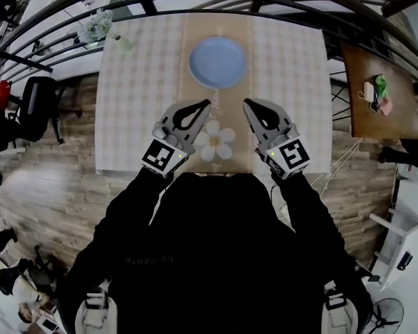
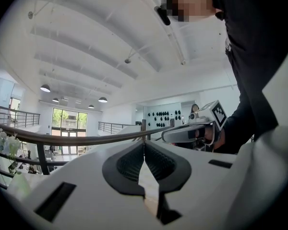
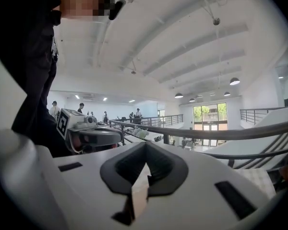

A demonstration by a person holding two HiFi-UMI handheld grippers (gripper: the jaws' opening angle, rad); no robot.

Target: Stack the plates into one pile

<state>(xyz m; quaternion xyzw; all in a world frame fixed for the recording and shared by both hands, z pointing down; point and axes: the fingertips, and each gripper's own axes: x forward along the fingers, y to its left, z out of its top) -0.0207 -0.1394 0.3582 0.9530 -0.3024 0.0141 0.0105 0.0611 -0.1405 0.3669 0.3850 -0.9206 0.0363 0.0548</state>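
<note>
The pale blue round plate (image 1: pixel 218 62) lies flat on the far half of the table, on the middle of a tan fabric runner (image 1: pixel 195 33). From above its rim reads as one smooth, glossy disc, so it cannot be told whether other plates lie under it. Neither gripper view shows it, since both look out level over the room. The runner crosses a checked tablecloth (image 1: pixel 139 82) in pale grey and white. Nearer the person, a white daisy-shaped mat (image 1: pixel 216 141) with a yellow centre sits on the runner. The grippers frame it in the head view and cover its outer petals. The left gripper (image 1: pixel 207 103) and the right gripper (image 1: pixel 246 101) are held side by side, clear of the plate, their tips angled toward each other. Each is a white plastic shell with black ribbed pads and a cube of square markers. In its own view, the left gripper's jaws are pressed together with nothing between them, and the right gripper's jaws likewise meet on nothing. The person's dark sleeves and torso hide the table's near edge. A glass vase of pale flowers (image 1: pixel 97 28) stands at the far left corner. A dark curved metal railing (image 2: pixel 62 139) arcs beyond the table. A black office chair (image 1: pixel 38 106) stands on the wood-plank floor (image 1: pixel 49 186) at the left. At the right a wooden side table (image 1: pixel 366 110) carries small things too tiny to name.
</note>
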